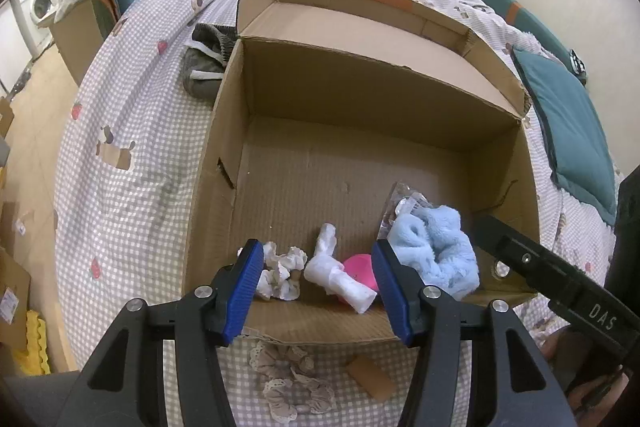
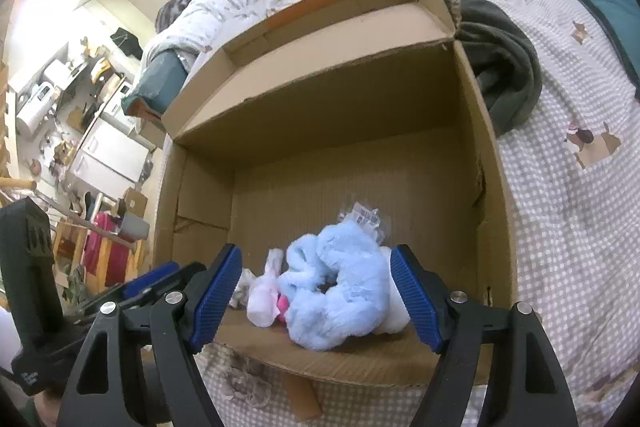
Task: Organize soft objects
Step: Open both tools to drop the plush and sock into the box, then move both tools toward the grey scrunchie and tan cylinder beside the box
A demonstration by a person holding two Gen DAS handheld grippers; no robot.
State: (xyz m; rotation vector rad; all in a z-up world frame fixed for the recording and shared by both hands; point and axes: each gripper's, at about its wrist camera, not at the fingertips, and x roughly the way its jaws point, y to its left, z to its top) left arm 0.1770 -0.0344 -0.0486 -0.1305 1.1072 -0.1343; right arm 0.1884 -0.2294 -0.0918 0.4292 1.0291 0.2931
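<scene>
Left wrist view: several soft things already lie in the box [image 1: 224, 163] ahead of both gaping, empty jaws; one beige scrunchie [image 1: 294, 383] waits below them, outside.

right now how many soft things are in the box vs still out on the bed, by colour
In the cardboard box:
light blue fluffy scrunchie: 1
white lace scrunchie: 1
white rolled cloth: 1
pink item: 1
On the bed, outside the box:
beige lace scrunchie: 1
Total: 5
</scene>
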